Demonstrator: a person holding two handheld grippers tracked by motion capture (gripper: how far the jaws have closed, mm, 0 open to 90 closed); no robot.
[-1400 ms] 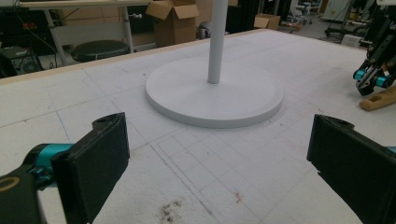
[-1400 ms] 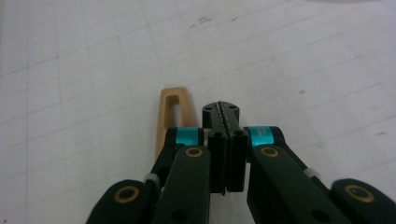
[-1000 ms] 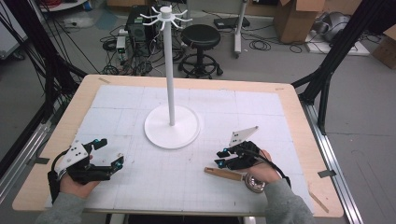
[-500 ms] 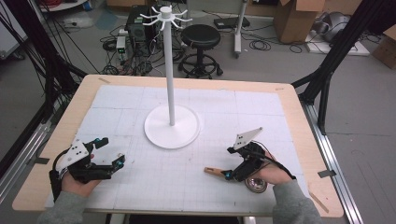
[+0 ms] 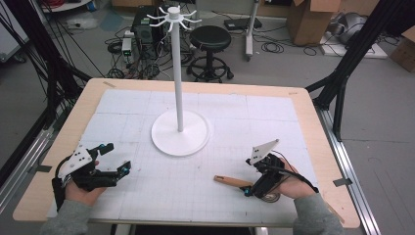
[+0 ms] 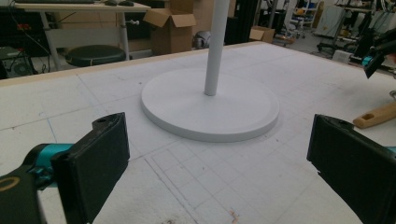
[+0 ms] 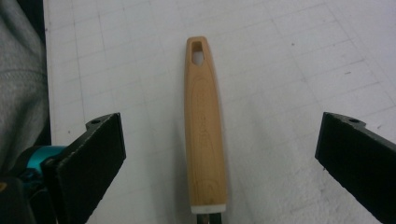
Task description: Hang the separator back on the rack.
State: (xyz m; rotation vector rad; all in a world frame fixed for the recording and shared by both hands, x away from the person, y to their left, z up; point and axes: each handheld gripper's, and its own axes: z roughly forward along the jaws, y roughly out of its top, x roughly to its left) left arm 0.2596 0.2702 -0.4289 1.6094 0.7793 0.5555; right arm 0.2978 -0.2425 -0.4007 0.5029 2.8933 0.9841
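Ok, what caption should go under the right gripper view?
Open right claw poised over a wooden handle lying on the white gridded mat.

On the table [image 5: 313, 127] at the centre of the high view stands one white stand [image 5: 179, 132], a single pole on one round base. One wooden-handled utensil [image 5: 234, 181] lies at the lower right of that view. Two grippers are there, one per hand: the left gripper [image 5: 125, 168] at the lower left, the right gripper [image 5: 250, 190] at the lower right. Beyond the table, top centre, stands one black stool [image 5: 210, 41]. At the upper right sit two cardboard boxes [image 5: 313, 19].
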